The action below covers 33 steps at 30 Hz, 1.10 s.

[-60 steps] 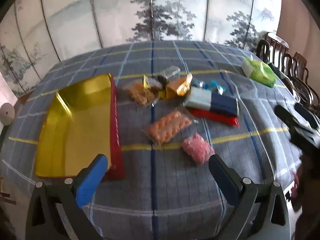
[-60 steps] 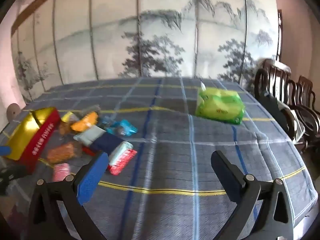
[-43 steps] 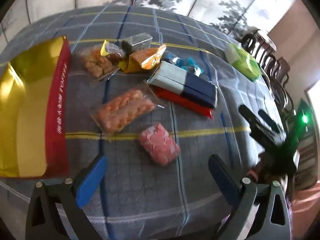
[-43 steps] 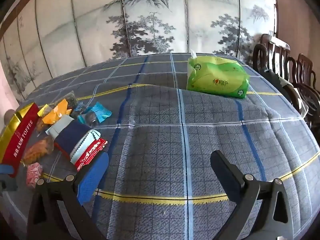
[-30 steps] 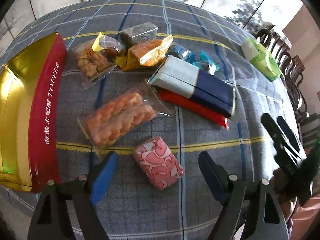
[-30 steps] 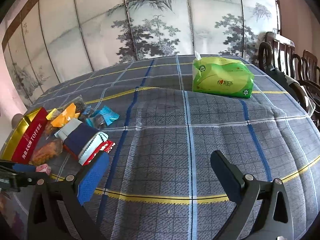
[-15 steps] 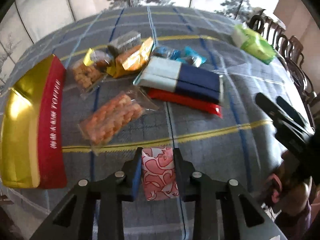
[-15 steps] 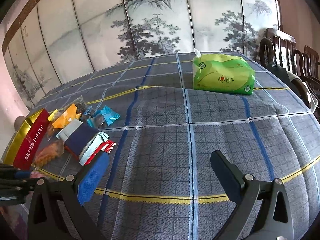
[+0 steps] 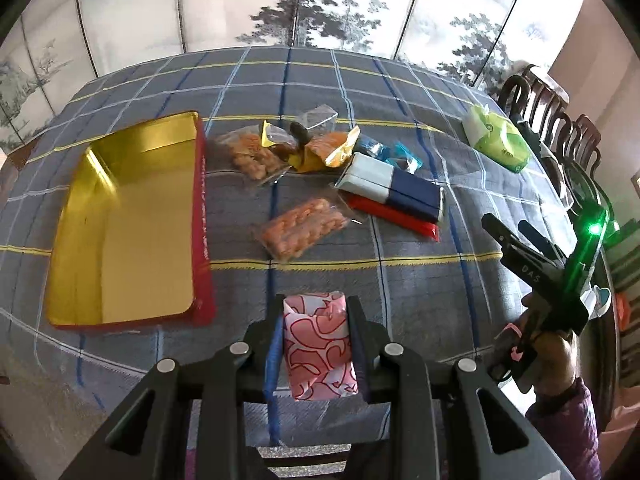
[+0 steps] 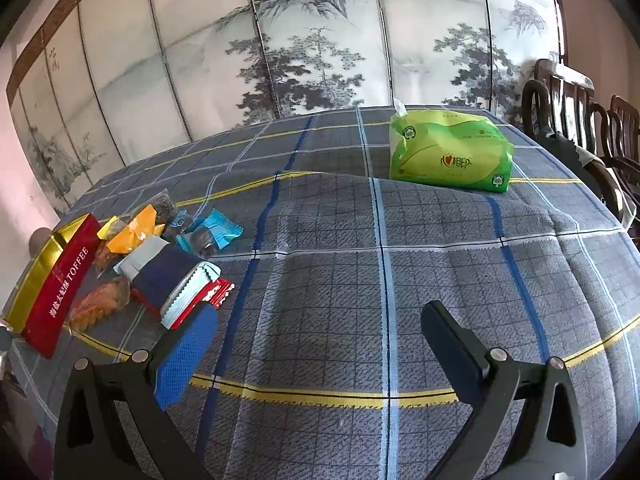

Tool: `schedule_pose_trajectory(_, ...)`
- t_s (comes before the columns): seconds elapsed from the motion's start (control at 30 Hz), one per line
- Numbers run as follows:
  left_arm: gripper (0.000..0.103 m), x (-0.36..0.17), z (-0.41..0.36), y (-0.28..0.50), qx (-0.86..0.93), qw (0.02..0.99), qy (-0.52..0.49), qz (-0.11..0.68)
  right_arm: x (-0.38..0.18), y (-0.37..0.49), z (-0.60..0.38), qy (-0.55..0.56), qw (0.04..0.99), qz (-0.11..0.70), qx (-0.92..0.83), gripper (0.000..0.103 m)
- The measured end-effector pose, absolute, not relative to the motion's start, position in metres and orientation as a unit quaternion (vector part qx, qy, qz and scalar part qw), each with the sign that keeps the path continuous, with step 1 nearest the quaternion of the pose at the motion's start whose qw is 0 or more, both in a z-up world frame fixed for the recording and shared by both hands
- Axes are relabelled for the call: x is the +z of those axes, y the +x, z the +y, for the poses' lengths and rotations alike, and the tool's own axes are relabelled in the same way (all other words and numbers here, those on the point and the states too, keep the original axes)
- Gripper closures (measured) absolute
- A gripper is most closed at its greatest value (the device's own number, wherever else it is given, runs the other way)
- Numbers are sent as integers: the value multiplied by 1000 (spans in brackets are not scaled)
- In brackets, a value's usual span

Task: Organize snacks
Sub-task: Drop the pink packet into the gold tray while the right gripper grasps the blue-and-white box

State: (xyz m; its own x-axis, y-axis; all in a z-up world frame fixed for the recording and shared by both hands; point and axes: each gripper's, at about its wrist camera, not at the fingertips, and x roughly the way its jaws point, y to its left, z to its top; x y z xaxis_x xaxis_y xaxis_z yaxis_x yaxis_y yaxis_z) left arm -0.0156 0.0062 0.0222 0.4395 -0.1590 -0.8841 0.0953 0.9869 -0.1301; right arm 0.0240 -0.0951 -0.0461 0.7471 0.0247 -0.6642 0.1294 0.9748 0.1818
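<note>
The pink snack pack (image 9: 318,340) is being gripped at its sides by the left claw (image 9: 316,322). It is probably light and soft, so it is being squeezed only gently. The right claw (image 10: 320,340) is being held open, empty, over the counter (image 10: 400,272).

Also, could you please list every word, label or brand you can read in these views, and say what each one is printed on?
"TOFFEE": white letters on the red side of the gold tin, after Chinese characters too small to read.
"DAS": on the right gripper, seen from the left wrist.
Green tissue pack: red brand mark and round logos, not legible.
Pink snack packet in the left gripper: pattern only, no text.
</note>
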Motion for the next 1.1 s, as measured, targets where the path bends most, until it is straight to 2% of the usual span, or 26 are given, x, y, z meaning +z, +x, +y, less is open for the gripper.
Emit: schedule_pose_trajectory(1.1,74,24,65,-16,-35,864,-30,502,-50,22,-81,77,926,367,-34,1)
